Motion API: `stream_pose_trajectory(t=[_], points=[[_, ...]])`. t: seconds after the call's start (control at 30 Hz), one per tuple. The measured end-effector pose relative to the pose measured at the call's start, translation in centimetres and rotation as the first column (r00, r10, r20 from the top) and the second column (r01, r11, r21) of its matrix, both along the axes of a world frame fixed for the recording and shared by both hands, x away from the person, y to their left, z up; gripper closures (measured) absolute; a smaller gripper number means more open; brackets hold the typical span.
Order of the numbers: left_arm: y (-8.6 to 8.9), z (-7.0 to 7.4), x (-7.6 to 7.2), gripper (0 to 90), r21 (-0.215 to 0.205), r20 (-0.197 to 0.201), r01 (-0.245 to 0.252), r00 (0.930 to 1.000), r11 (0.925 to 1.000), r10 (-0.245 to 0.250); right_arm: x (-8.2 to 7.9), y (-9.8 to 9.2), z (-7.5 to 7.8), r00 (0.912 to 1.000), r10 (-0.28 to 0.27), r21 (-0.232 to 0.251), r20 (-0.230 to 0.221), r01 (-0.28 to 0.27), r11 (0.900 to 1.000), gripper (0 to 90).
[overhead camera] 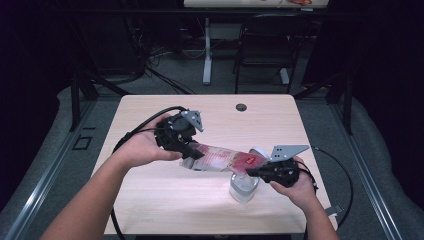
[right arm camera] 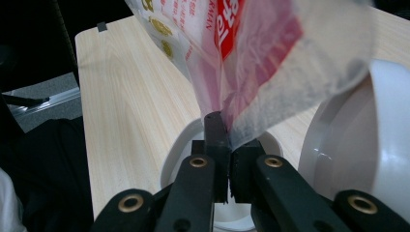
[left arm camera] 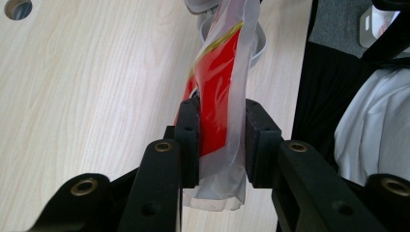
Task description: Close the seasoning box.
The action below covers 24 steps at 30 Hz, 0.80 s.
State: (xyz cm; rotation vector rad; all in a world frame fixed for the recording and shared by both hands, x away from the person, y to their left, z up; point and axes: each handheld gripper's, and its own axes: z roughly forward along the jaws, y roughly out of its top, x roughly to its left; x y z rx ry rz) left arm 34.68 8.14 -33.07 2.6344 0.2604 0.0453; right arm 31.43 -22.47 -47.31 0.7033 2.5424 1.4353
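While the left claw (overhead camera: 192,152) clamped one end of the red-and-clear plastic bag (overhead camera: 222,160) and the right claw (overhead camera: 252,172) pinched its other end, the bag hung stretched between them above the bench (overhead camera: 150,200), over a white container (overhead camera: 244,189).

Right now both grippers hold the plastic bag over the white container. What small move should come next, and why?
Probably raise the left gripper a little, so the plastic bag tips toward the white container. The bag lies nearly level between the two grippers, the right gripper pinches its corner just above the container's opening, and the left one clamps the far end. I cannot tell if that corner is open.
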Motion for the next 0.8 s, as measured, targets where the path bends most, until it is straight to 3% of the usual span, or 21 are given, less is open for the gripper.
stream_pose_trajectory(t=[0.8], points=[[-0.43,0.14,0.27,72.3,0.005,-0.004,0.006,1.0,1.0,-0.006,0.1,-0.28,-0.11,1.0,-0.01,0.005,0.001,0.01,1.0,88.8]])
